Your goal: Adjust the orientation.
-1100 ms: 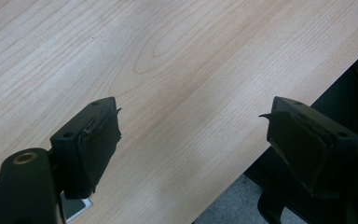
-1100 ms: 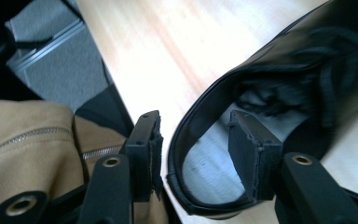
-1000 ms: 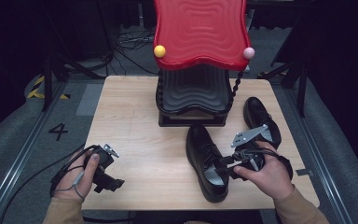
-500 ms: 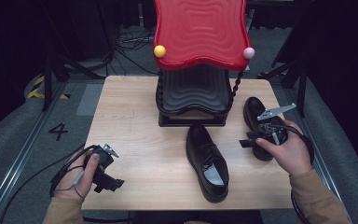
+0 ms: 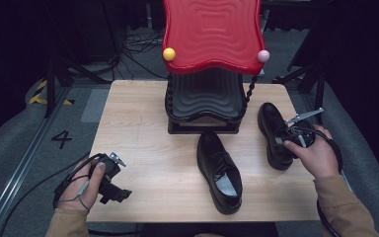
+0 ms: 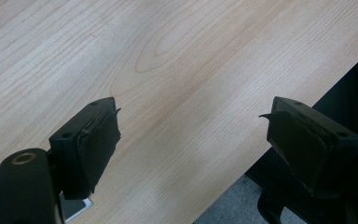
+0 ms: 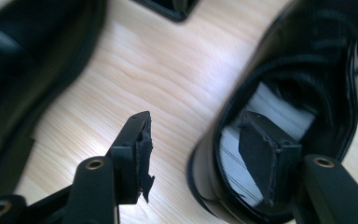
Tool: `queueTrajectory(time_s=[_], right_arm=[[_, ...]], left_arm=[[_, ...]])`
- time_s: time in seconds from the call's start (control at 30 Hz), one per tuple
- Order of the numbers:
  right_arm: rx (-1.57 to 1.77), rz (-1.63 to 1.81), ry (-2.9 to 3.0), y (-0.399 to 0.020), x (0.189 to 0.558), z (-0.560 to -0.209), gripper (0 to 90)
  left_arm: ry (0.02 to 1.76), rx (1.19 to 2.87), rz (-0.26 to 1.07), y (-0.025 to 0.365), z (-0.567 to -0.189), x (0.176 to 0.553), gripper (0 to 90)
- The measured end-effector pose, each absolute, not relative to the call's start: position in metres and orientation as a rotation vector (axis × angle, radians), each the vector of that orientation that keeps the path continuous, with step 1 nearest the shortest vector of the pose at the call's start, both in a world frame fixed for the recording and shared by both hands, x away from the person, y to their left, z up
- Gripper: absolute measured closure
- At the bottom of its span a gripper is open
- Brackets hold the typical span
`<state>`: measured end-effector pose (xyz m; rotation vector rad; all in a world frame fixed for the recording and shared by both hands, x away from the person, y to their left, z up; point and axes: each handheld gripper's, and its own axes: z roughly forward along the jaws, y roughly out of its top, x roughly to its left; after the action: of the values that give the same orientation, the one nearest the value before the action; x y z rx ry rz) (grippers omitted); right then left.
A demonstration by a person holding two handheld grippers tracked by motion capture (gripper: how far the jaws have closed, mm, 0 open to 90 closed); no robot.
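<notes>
Black leather: your right tongs [image 7: 193, 154] stand open astride the heel wall of the right shoe [image 5: 275, 133], at 3 o'clock on the worktop [image 5: 138, 123], toe towards 12. Left tongs [image 6: 193, 140] gape, empty, at 8 o'clock.

A: What sits on the tabletop [image 5: 143, 118]?

B: At the far middle, a black ridged stand [image 5: 205, 101] with a wavy red top [image 5: 212, 32]; a yellow ball [image 5: 169, 54] and a pink ball [image 5: 263, 56] sit at its front corners. Just in front of it lies a black shoe [image 5: 219, 170], heel toward the near edge.

A: And the second shoe [image 5: 272, 131]?

B: Right of the stand, near the right edge. The right gripper [image 5: 290, 134] is at its heel, held by the right hand [image 5: 313, 155].

A: The left gripper [image 5: 109, 178]?

B: In the left hand [image 5: 81, 187] at the near left corner, well apart from both shoes, cable trailing off the edge.
</notes>
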<state>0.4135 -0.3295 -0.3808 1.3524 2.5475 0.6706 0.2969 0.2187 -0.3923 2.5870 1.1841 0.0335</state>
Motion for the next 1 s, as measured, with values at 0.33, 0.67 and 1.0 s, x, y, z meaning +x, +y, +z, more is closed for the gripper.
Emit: queueTrajectory(time_s=[0.33,0.67,1.0], right_arm=[[1.449,0.504,2.656,-0.337,0.426,-0.412,49.9],[1.370,0.411,2.754,-0.333,0.433,-0.420,71.2],[1.245,0.501,2.824,-0.328,0.428,-0.417,81.3]], left_arm=[[1.189,2.588,0.022,0.219,-0.393,0.296,17.6],[1.200,2.583,0.024,0.220,-0.393,0.295,17.7],[1.198,2.580,0.031,0.221,-0.393,0.295,17.7]])
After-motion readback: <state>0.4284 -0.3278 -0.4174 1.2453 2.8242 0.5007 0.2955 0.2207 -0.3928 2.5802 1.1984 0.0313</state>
